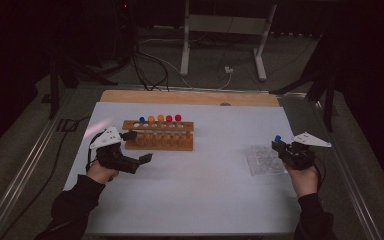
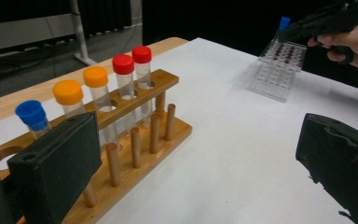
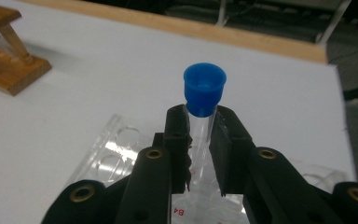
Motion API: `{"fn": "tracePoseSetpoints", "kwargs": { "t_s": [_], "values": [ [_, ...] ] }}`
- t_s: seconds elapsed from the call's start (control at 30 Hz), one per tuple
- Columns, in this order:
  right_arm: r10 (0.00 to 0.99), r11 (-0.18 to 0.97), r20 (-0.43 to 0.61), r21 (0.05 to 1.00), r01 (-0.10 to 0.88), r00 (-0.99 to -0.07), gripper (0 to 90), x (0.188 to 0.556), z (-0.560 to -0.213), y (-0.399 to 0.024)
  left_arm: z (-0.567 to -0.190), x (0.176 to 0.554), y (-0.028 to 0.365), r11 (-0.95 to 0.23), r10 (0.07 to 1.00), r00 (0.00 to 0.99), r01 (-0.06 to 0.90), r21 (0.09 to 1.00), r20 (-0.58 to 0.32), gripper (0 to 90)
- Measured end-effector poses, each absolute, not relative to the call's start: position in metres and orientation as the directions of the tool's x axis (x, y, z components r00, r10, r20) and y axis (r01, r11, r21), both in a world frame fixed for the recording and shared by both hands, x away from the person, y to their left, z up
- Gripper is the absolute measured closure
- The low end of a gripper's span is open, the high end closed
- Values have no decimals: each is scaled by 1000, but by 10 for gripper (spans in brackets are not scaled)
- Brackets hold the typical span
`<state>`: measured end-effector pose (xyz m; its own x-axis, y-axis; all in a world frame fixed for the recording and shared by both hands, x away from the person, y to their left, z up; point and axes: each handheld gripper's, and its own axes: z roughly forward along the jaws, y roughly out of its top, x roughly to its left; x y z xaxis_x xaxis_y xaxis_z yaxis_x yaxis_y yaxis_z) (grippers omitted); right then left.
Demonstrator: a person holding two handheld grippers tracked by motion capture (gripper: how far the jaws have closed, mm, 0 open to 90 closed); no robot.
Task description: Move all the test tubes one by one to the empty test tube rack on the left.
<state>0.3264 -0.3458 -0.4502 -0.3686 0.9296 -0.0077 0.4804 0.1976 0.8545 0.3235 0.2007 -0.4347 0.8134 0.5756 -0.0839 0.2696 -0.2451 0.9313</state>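
Right gripper (image 3: 200,135) is clamped on a clear tube with a blue cap (image 3: 204,88); in the right gripper view both black pads press the tube's sides just below the cap, and the tube stands close to upright between them. The held tube sits over the clear plastic rack (image 1: 265,160) near the right edge of the tabletop (image 1: 190,200). Whether its bottom end rests in a well of that rack cannot be told; the jaws hide it. In the high view the blue cap pokes up above the right gripper, close to the right edge, about halfway between the near and far edges. In the left gripper view the same tube shows far off, above the clear rack, gripped by the other hand (image 2: 354,42).

Left gripper (image 2: 205,163) has jaws wide apart, nothing between them. It sits over the left part of the tabletop, just beside the near left end of the wooden rack (image 1: 158,135), not touching it as far as the frames show.

The wooden rack stands left of centre, nearer the far edge than the near one. It holds five capped tubes in a row: blue (image 2: 31,114), orange (image 2: 68,92), orange (image 2: 95,77), red (image 2: 123,64), red (image 2: 141,54). An empty hole (image 2: 2,158) sits at the rack end nearest the left gripper. White sheet covers the tabletop; a bare wood strip (image 1: 180,97) runs along the far edge.
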Motion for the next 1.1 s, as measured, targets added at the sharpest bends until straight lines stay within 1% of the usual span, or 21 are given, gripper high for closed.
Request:
{"fn": "tracePoseSetpoints", "kwargs": {
  "t_s": [0.27, 0.5, 0.77, 1.1],
  "values": [
    [929, 201, -43, 893, 403, -369, 774, 314, -426, -343, -434, 323, 201, -241, 571, 817, 266, 933, -86, 9],
    [920, 211, -60, 909, 360, -388, 774, 308, -413, -337, -434, 323, 199, -251, 566, 821, 266, 931, -82, 9],
    [887, 228, -51, 913, 339, -460, 774, 304, -408, -319, -433, 322, 195, -264, 569, 819, 267, 927, -74, 10],
    [828, 253, -20, 906, 341, -561, 774, 302, -413, -289, -431, 317, 185, -286, 530, 845, 252, 925, -67, 10]
  ]
}}
